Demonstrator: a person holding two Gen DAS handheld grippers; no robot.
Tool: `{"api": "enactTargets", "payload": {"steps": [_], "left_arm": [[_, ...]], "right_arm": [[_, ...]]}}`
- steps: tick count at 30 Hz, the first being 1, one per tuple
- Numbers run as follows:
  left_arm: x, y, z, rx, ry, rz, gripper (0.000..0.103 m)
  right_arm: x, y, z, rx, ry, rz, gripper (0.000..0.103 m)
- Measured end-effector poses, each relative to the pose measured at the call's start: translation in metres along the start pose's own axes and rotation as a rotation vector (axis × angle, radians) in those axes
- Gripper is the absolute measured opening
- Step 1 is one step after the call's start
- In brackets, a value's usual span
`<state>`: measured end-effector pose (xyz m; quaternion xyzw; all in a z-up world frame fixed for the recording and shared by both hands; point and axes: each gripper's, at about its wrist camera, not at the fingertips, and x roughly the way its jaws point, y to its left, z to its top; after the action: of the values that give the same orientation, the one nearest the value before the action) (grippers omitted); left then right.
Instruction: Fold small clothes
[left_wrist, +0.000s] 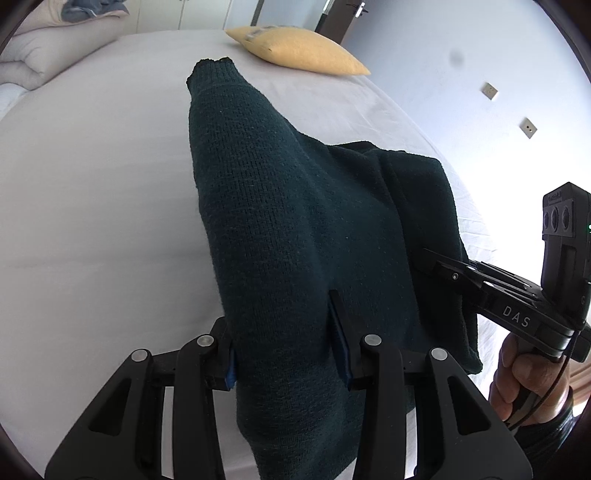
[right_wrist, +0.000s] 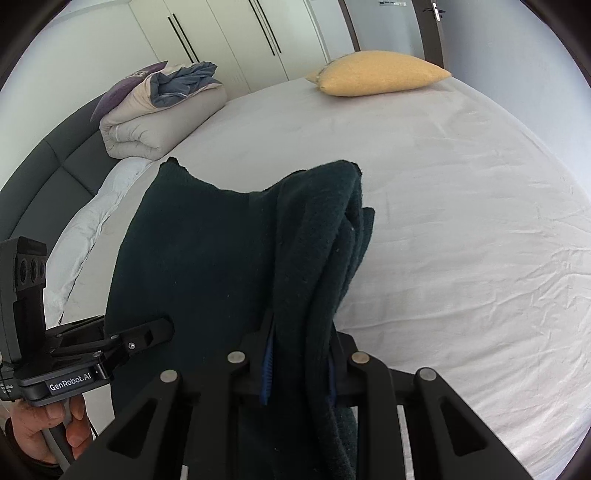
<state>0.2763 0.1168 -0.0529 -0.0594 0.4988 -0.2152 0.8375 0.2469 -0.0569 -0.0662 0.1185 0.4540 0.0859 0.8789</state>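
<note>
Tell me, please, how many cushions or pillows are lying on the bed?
1: a yellow cushion on the bed's far side, beyond the dark green sweater. Others may lie out of view.

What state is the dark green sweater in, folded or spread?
Neither: the dark green knit sweater hangs bunched, lifted off the bed sheet by left gripper and right gripper.

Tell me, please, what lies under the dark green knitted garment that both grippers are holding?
Under the knitted garment only the white bedsheet shows, around its edges. Whatever lies directly beneath the cloth is covered. The yellow pillow sits apart, further back.
</note>
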Motion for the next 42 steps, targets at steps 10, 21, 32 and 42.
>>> {"api": "enactTargets", "payload": {"steps": [10, 21, 32, 42], "left_arm": [[-0.041, 0.068, -0.023, -0.060, -0.012, 0.064, 0.037], [-0.021, 0.117, -0.049, -0.111, 0.070, 0.076, 0.039], [0.004, 0.123, -0.054, -0.171, 0.039, 0.038, 0.061], [0.025, 0.134, -0.050, -0.143, 0.012, 0.026, 0.070]], "right_arm": [[0.035, 0.076, -0.002, -0.045, 0.051, 0.047, 0.024], [0.081, 0.076, -0.026, 0.010, 0.131, 0.070, 0.024], [0.095, 0.042, -0.048, 0.130, 0.137, 0.115, 0.028], [0.094, 0.037, -0.056, 0.152, 0.125, 0.115, 0.032]]}}
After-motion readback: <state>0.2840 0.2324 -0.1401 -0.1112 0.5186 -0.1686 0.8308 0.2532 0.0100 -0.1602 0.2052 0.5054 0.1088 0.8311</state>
